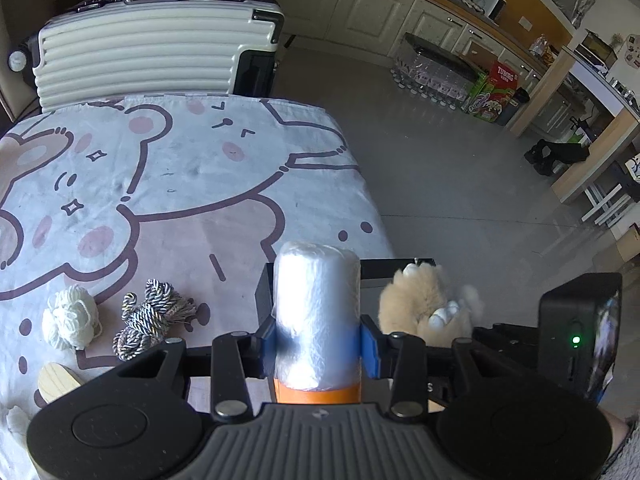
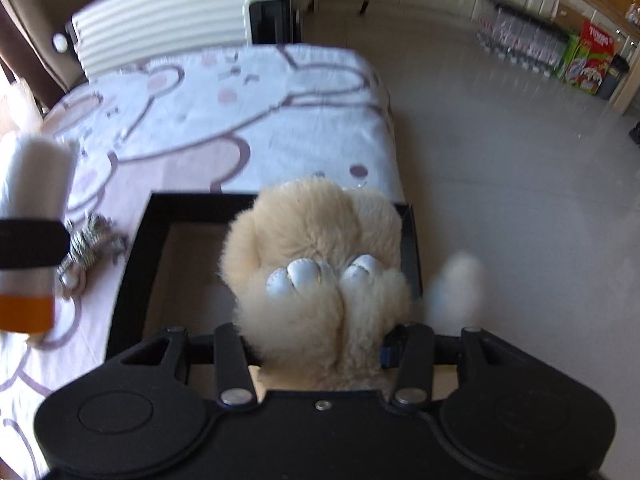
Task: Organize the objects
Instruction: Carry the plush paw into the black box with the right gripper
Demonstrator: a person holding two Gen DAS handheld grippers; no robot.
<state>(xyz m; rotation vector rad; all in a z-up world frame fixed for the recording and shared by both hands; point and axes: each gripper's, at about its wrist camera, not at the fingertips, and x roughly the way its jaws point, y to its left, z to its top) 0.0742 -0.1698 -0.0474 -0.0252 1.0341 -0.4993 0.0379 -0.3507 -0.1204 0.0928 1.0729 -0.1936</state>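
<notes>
My left gripper [image 1: 318, 346] is shut on an upright white roll of plastic bags with an orange base [image 1: 318, 312], held above the table; the roll also shows at the left of the right wrist view [image 2: 32, 208]. My right gripper [image 2: 320, 350] is shut on a fluffy beige plush paw [image 2: 320, 256], held over a black open box [image 2: 136, 248] at the table's right edge. The plush also shows in the left wrist view [image 1: 416, 300], beside the box's rim [image 1: 396, 264].
On the bear-print tablecloth [image 1: 180, 184] lie a white yarn ball [image 1: 70, 320], a twisted grey-and-white cord bundle [image 1: 152, 316] and a wooden piece [image 1: 58, 380]. A white ribbed suitcase [image 1: 152, 52] stands behind the table. Grey floor and kitchen cabinets lie to the right.
</notes>
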